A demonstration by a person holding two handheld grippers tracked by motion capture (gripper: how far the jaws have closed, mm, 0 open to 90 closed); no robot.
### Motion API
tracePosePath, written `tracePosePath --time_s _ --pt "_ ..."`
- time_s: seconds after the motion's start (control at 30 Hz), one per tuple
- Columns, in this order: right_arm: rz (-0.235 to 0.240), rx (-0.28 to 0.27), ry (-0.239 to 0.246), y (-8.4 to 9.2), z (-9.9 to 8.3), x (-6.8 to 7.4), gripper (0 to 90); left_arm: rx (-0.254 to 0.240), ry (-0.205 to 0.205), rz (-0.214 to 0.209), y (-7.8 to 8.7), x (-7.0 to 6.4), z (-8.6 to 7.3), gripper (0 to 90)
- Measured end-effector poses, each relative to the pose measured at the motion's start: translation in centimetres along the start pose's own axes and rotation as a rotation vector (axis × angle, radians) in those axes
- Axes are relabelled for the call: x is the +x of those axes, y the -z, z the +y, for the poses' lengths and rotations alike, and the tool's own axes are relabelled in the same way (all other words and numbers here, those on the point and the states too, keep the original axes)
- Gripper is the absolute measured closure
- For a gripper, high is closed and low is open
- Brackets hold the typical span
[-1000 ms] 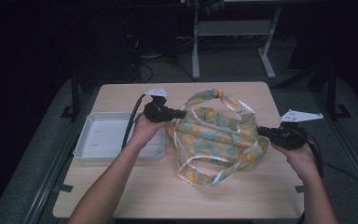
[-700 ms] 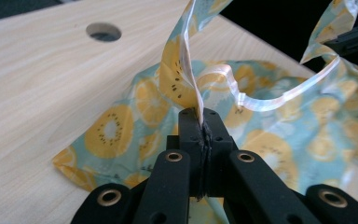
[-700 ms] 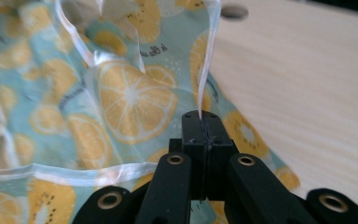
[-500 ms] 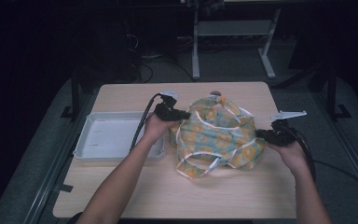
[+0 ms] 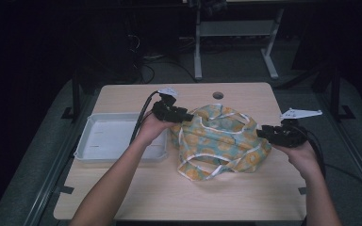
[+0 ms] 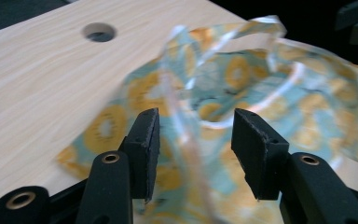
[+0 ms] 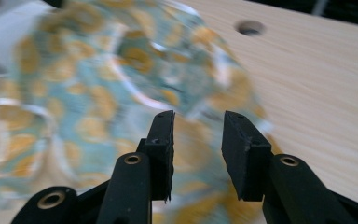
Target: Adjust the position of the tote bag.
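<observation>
A teal cloth [image 5: 219, 141] printed with orange rings and edged in white lies bunched on the middle of the wooden table [image 5: 136, 193]. My left gripper [image 5: 187, 116] is at the cloth's left edge. Its jaws have just been opening, and in the left gripper view [image 6: 196, 122] a blurred white-edged strip of cloth [image 6: 242, 79] hangs loose between them, not pinched. My right gripper [image 5: 260, 133] is at the cloth's right edge. Its jaws have also just been opening, and in the right gripper view [image 7: 198, 122] they stand apart over the blurred cloth [image 7: 98, 79].
A white tray [image 5: 82, 147] sits at the table's left side, just left of my left forearm. A round cable hole [image 5: 218, 95] lies in the tabletop behind the cloth. Dark floor and a metal stand lie beyond the far edge.
Both pairs of jaws have gone from shut on the cloth's edges to open. The cloth has been let go and has slumped lower on the table.
</observation>
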State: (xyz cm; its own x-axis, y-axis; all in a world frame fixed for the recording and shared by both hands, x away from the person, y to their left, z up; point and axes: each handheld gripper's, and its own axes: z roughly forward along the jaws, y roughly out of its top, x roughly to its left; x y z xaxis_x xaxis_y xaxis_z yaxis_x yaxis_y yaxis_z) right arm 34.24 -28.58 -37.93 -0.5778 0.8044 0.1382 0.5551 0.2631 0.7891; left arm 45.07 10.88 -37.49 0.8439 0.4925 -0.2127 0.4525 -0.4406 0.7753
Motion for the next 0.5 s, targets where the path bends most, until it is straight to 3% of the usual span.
tracePosePath --time_s 0.1,0.2,0.37,0.5 --pt "0.064 0.005 0.054 -0.4 0.7 1.6 63.6 0.025 -0.034 -0.037 -0.5 -1.2 0.1 51.5" --pt "0.094 0.044 0.127 -1.6 1.1 3.0 62.6 0.065 -0.066 -0.059 -1.5 -2.3 -0.2 50.4" --pt "0.120 0.120 0.187 -3.8 1.0 4.4 60.0 0.100 -0.085 -0.076 -2.7 -3.1 -1.0 46.9" --pt "0.112 0.167 0.235 -5.0 0.7 5.0 56.9 0.108 -0.087 -0.073 -3.0 -3.2 -1.2 45.4"
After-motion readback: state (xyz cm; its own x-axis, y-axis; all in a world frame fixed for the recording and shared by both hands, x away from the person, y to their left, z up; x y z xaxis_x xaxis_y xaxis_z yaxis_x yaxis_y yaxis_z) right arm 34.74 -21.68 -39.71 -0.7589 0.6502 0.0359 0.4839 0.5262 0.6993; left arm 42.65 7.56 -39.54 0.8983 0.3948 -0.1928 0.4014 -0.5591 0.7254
